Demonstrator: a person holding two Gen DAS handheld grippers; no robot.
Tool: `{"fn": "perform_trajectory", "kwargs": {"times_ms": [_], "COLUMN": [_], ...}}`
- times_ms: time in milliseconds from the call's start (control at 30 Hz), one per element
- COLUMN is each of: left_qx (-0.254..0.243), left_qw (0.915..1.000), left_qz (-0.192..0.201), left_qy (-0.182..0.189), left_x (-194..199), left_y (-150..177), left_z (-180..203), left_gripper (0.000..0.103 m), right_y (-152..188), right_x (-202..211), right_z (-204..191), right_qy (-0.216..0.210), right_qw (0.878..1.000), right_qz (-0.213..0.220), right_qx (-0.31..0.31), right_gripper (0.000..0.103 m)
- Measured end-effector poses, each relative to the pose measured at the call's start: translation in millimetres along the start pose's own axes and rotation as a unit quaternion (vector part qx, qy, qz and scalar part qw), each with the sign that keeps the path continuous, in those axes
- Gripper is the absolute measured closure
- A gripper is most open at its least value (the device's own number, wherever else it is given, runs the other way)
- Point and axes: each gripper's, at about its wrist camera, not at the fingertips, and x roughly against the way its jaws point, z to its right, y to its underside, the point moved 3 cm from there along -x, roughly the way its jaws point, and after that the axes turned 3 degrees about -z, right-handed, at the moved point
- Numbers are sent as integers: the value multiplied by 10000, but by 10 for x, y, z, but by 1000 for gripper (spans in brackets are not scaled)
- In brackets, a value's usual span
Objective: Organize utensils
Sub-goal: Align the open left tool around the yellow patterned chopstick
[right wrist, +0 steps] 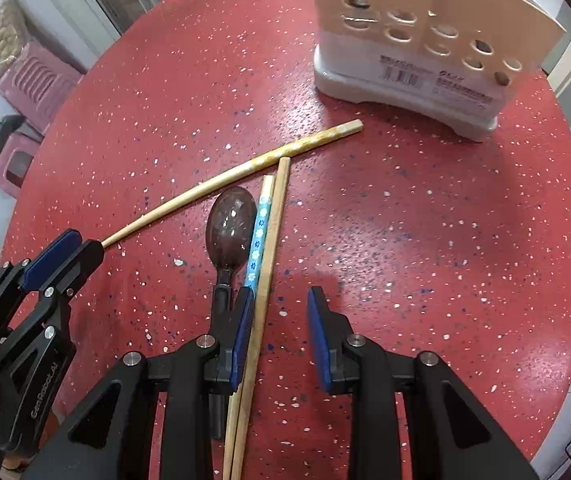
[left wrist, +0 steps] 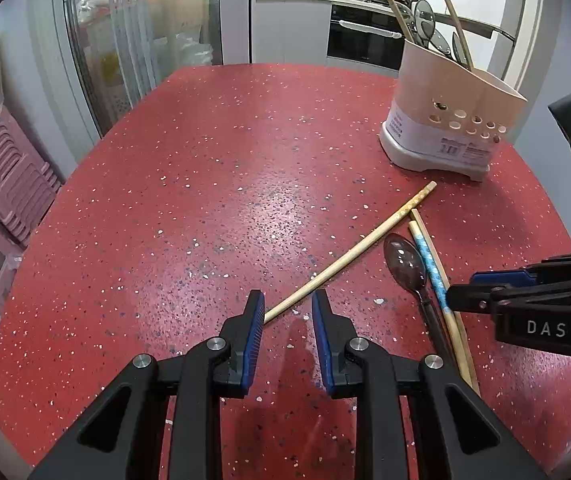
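- Left wrist view: left gripper (left wrist: 288, 306) stands parted and empty above the red table (left wrist: 205, 200); a long chopstick (left wrist: 349, 254) has its thin end between the fingertips; spoon (left wrist: 405, 262) and utensil holder (left wrist: 453, 120) lie to its right.
- Right wrist view: right gripper (right wrist: 279, 308) is released, grasping nothing; a chopstick pair (right wrist: 263, 264) lies against its left finger, spoon (right wrist: 229, 228) just left, holder (right wrist: 425, 40) ahead.

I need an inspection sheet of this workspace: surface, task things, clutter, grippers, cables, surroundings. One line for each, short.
Surface: red speckled table, mostly bare.
Task things: beige utensil holder upright, chopsticks inside; loose chopstick lying diagonally; blue-patterned chopstick and plain chopstick side by side; dark spoon beside them, bowl up.
Clutter: nothing seen.
Grippers: left gripper open, empty, near the loose chopstick's tip; right gripper open, empty, over the plain chopstick.
Cables: nothing seen.
Surroundings: pink stools, glass door, kitchen counter with pans.
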Motion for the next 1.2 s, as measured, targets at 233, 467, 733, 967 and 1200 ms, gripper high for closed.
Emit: {"fn": "perform_trajectory", "kwargs": {"times_ms": [233, 467, 733, 967, 1200], "left_qx": [-146, -368, -428, -386, -569], "left_qw": [9999, 9992, 9989, 9990, 9963], "left_qz": [3, -44, -66, -121, -509], "left_qy": [-62, -123, -180, -187, 405], "left_x": [5, -34, -70, -238, -385], "left_y": [-22, -120, -169, -289, -191], "left_z": [1, 22, -14, -69, 60], "left_gripper": [53, 53, 53, 53, 53], "right_y": [58, 17, -42, -78, -60], "right_x": [-81, -166, -140, -165, -173], "right_z": [15, -89, -79, -37, -62], "right_qy": [228, 147, -13, -188, 250], "right_qw": [9997, 9998, 10000, 9998, 9991], "right_qz": [-4, -90, -26, -88, -106], "right_qx": [130, 102, -26, -22, 334], "right_gripper": [72, 72, 72, 72, 72]}}
